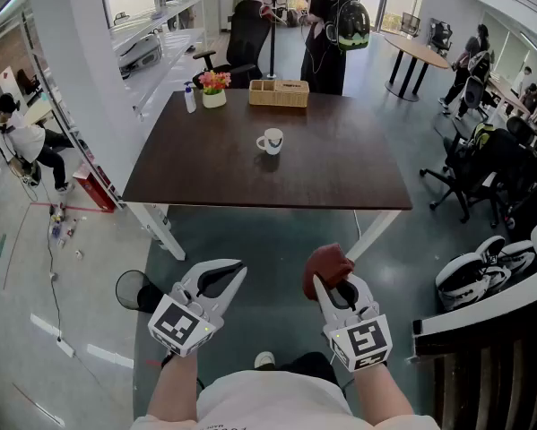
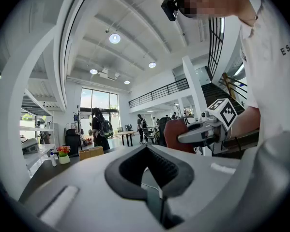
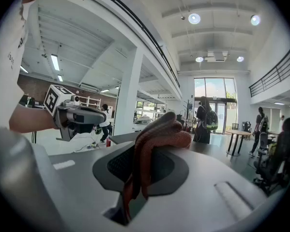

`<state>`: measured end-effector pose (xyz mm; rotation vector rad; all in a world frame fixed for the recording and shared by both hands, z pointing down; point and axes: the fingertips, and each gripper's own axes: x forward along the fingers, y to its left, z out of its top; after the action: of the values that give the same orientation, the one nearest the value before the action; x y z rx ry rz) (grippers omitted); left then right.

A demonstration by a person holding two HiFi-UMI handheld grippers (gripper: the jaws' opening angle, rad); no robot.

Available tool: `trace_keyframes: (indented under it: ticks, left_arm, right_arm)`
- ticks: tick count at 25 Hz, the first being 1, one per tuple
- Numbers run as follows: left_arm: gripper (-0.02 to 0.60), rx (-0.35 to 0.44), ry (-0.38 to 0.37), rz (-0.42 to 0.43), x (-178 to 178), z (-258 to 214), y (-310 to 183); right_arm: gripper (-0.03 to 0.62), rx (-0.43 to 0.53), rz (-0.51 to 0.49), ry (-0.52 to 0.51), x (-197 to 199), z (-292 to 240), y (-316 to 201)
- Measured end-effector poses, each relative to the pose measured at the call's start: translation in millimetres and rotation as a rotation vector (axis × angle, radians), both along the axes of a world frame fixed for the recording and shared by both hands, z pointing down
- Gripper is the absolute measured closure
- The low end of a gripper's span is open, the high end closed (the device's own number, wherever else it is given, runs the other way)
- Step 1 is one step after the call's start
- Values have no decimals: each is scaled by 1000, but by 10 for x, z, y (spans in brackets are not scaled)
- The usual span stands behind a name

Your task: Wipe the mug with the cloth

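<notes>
A white mug [image 1: 270, 141] stands near the middle of a dark brown table [image 1: 340, 168], far ahead of both grippers. My right gripper [image 1: 329, 280] is shut on a bunched red-brown cloth [image 1: 327, 262], held in the air short of the table's near edge. In the right gripper view the cloth [image 3: 157, 138] hangs folded between the jaws. My left gripper [image 1: 236, 268] hovers beside it at the same height, its jaws shut and empty [image 2: 145, 149]. The mug does not show in either gripper view.
At the table's far edge sit a wicker basket [image 1: 279, 92], a small flower pot [image 1: 214, 88] and a spray bottle [image 1: 190, 98]. A person with a backpack [image 1: 335, 25] stands behind the table. Office chairs [image 1: 470, 173] crowd the right, and a black bin [image 1: 132, 289] stands by the near left table leg.
</notes>
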<state>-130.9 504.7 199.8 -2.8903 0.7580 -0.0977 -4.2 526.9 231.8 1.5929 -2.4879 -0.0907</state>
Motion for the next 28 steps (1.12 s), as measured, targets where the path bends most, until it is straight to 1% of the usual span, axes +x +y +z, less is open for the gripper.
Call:
trace_keyframes:
  ticks: [3, 7, 10, 15, 20, 23, 28]
  left_arm:
    - [574, 10, -31, 7, 17, 55, -9]
    - [574, 2, -18, 21, 21, 59, -33]
    - [574, 1, -23, 31, 34, 82, -31]
    - [574, -3, -33, 43, 13, 150, -77]
    - [574, -27, -26, 38, -70, 158, -154]
    - [574, -37, 7, 33, -124, 109, -241]
    - [574, -52, 2, 26, -219, 206, -422]
  right_arm:
    - [516, -6, -2, 3, 13, 28, -7]
    - [516, -11, 0, 6, -8, 48, -37]
    - [516, -13, 10, 4, 3, 45, -44]
    - [514, -25, 32, -34, 20, 51, -105]
    - [514, -31, 40, -25, -30, 65, -179]
    - [514, -31, 38, -14, -68, 48, -256]
    - [514, -51, 35, -10, -114, 98, -471]
